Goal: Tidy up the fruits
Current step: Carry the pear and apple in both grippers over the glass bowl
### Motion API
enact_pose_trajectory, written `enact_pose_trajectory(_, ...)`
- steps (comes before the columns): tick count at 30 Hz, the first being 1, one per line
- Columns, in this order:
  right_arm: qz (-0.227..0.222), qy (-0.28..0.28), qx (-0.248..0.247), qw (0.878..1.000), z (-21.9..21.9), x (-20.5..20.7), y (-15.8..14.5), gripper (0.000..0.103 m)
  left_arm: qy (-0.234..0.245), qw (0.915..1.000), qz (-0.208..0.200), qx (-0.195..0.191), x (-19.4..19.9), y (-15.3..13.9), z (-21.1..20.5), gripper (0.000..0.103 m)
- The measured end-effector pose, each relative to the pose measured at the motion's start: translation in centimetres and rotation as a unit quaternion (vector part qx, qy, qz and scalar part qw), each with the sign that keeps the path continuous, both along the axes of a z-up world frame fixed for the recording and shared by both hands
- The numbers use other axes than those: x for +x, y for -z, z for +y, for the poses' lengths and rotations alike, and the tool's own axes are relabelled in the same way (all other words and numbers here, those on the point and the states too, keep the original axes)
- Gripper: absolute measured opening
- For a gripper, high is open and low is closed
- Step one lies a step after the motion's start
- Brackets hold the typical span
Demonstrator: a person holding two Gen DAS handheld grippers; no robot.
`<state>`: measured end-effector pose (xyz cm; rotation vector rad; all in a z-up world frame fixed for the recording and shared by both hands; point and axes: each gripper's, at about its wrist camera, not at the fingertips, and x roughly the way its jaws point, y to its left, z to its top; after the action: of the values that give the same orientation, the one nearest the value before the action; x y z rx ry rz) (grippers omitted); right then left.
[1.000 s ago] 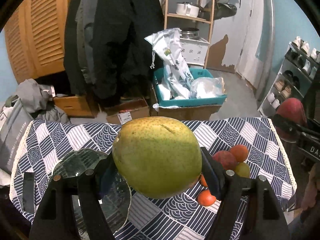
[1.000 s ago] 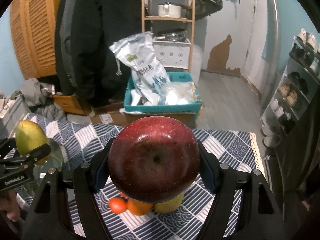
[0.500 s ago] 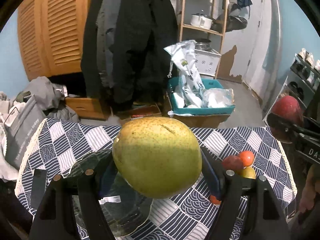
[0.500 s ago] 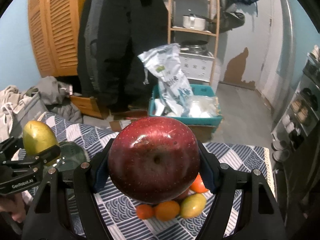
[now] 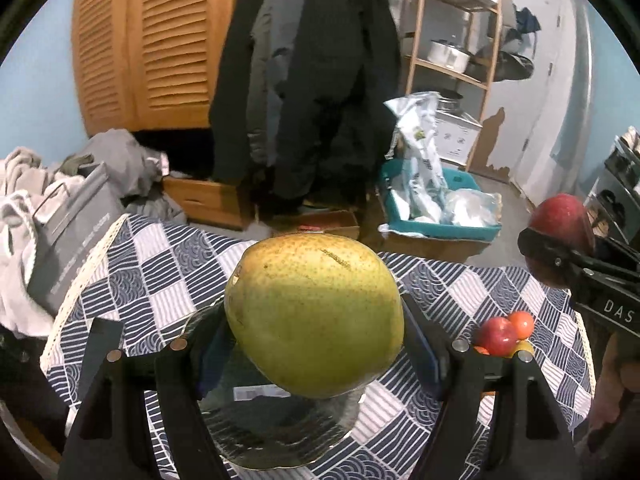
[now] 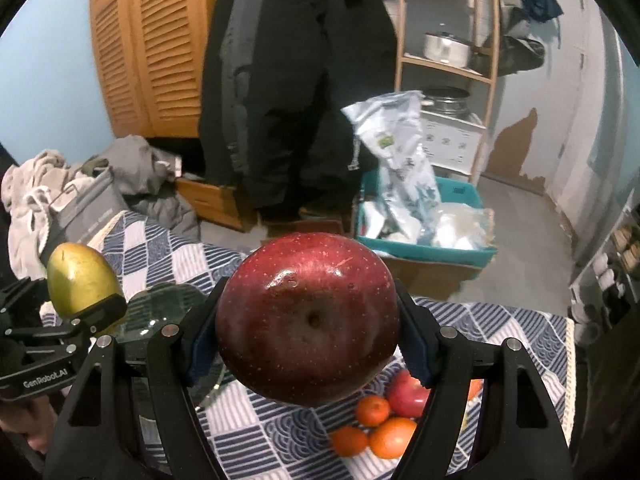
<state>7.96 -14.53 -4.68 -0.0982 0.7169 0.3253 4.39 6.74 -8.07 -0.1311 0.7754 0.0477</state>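
A large yellow-green pear (image 5: 314, 322) fills the middle of the left wrist view, with my left gripper (image 5: 316, 344) shut on it above a clear glass plate (image 5: 280, 436). My right gripper (image 6: 308, 340) is shut on a dark red apple (image 6: 308, 330), held above the table. Under it lie a smaller red apple (image 6: 406, 394), several small oranges (image 6: 386, 436) and a yellowish fruit, partly hidden by the finger. The right gripper with its apple (image 5: 560, 220) shows at the right edge of the left view; the pear (image 6: 82, 280) shows at the left of the right view.
The table wears a blue-and-white patterned cloth (image 5: 160, 272). Behind it stand a teal crate (image 6: 432, 248) with plastic bags, cardboard boxes, hanging dark coats (image 5: 320, 80), a wooden shelf with pots (image 6: 444, 48) and a pile of clothes (image 5: 48, 184) at the left.
Both grippers have moved left across the table with their fruit still held. The glass plate now lies right under the pear, and the fruit pile has slid to the right in both views.
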Motion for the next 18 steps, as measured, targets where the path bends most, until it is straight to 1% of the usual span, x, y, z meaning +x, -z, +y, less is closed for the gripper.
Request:
enact_pose_trajectory(6,0.014,-0.025,-0.001,1.0,3.1,0.7,0.9,0.075,-0.023,0.9997,0.008,0.003,-0.3,0.9,2.5,0.078)
enact_pose_trajectory(9,0.024,-0.037,-0.001,0.999,4.6,1.2,1.5,0.075,-0.036,0.9992,0.019,0.001,-0.2,1.6,3.7,0.078)
enact_pose_trajectory(14,0.045,-0.061,-0.004,0.997,7.3,2.0,3.0,0.075,-0.053,0.9976,0.045,0.001,-0.1,3.8,5.5,0.078)
enact_pose_trajectory(18,0.063,-0.081,-0.012,0.995,9.7,2.6,5.0,0.075,-0.067,0.9954,0.068,0.001,0.1,5.6,6.6,0.078)
